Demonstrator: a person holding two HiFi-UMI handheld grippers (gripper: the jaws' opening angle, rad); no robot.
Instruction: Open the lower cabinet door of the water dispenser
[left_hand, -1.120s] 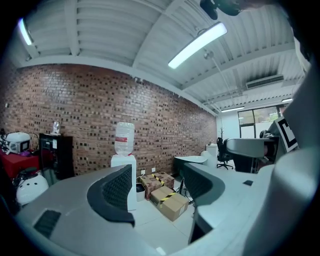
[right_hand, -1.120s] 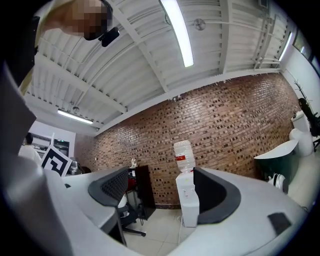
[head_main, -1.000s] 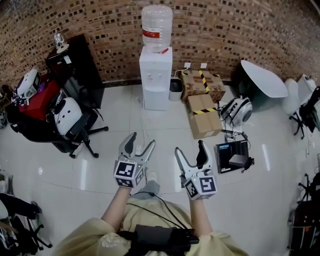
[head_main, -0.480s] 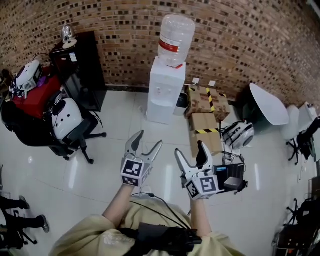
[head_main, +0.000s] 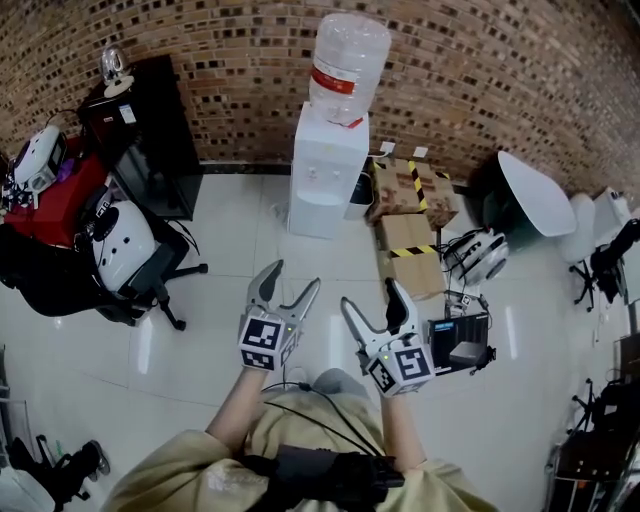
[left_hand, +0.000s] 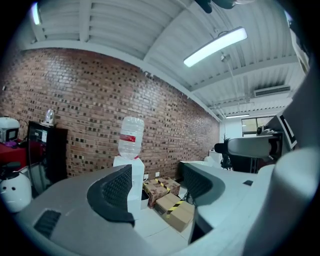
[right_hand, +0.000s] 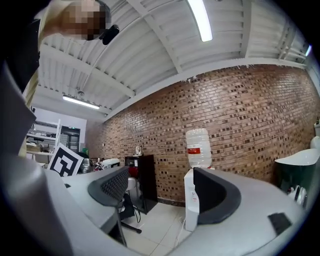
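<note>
A white water dispenser (head_main: 326, 170) with a clear bottle (head_main: 347, 55) on top stands against the brick wall; its lower cabinet door (head_main: 316, 210) is closed. It also shows in the left gripper view as the dispenser (left_hand: 136, 172) and in the right gripper view as the dispenser (right_hand: 189, 200). My left gripper (head_main: 287, 282) is open and empty, held well short of the dispenser above the floor. My right gripper (head_main: 371, 303) is also open and empty, beside the left one.
Cardboard boxes (head_main: 408, 215) with yellow-black tape sit right of the dispenser. A black cabinet (head_main: 145, 135) and an office chair (head_main: 135, 260) are on the left. A white helmet-like device (head_main: 480, 255) and a black box (head_main: 457, 340) lie on the floor at right.
The view has shifted slightly; the dispenser appears a bit nearer and more central. Both grippers stay open and close together, with the right one a little lower left.
</note>
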